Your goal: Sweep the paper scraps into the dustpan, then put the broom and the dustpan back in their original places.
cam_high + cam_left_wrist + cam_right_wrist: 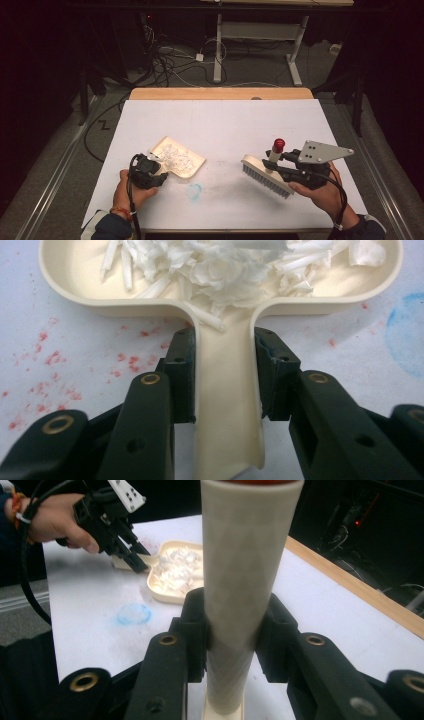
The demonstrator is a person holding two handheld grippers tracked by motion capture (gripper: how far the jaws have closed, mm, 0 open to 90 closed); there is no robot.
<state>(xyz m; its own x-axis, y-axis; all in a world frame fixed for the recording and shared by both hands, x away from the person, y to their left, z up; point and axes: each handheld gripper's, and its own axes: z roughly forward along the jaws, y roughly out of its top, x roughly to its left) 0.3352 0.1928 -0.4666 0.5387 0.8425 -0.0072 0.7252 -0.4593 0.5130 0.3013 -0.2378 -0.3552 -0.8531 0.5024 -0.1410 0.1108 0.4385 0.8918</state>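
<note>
A cream dustpan (181, 161) lies on the white table, holding a heap of white paper shreds (175, 156). My left gripper (161, 175) is shut on the dustpan's handle (227, 405); in the left gripper view the pads (182, 375) press both sides of it and the shreds (220, 265) fill the pan ahead. My right gripper (281, 164) is shut on the cream, red-tipped handle (245, 580) of a brush (267, 174) with grey bristles, held at the table's right. The right gripper view also shows the dustpan (172, 575) and the left gripper (135, 557) farther off.
A faint blue smudge (195, 190) marks the table (225, 120) between dustpan and brush; red specks (50, 360) dot the surface near the pan. A wooden strip (220, 93) edges the far side. Cables and a desk frame (260, 40) lie on the floor beyond.
</note>
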